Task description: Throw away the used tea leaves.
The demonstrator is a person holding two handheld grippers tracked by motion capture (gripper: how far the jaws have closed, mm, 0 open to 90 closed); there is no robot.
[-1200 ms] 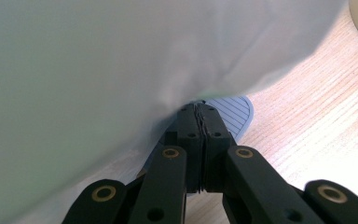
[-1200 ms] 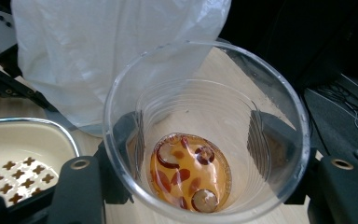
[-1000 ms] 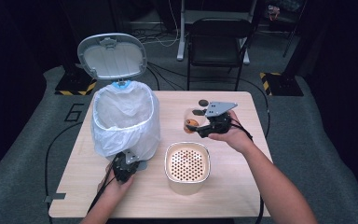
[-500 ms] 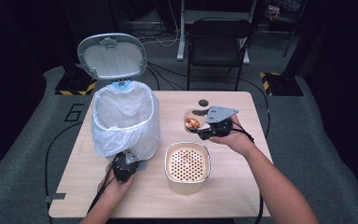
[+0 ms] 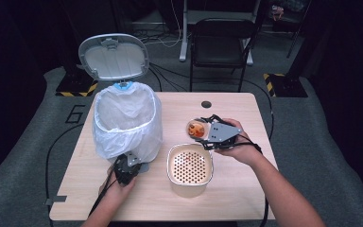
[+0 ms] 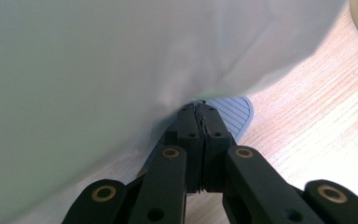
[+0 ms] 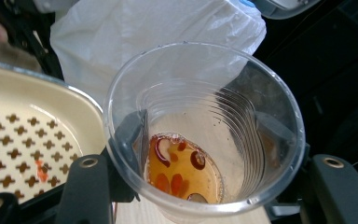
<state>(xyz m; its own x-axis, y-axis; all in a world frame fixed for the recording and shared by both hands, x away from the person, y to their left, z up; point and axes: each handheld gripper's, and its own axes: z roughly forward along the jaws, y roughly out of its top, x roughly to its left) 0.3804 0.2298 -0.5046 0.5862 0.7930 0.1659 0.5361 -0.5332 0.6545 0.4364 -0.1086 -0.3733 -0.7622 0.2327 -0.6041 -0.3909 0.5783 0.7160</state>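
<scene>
Two grippers share the work: the left gripper (image 5: 125, 171), jaws pressed together, seems to press the pedal (image 6: 235, 113) of the lined bin (image 5: 126, 124). The right gripper (image 5: 207, 133), jaws just closing, clasps the cup (image 7: 204, 130) beside the strainer (image 5: 190, 166); straining its liquid likely comes next.

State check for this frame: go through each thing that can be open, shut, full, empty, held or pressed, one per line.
Bin lid: up, open.
Bin liner: fitted over the rim, mouth open.
Pedal: left gripper shut, tips on it.
Plastic cup: clamped in the right gripper, jaws just closing; a little amber liquid with fruit pieces at the bottom.
Strainer container: uncovered, insert nearly bare, a small red bit on it.
</scene>
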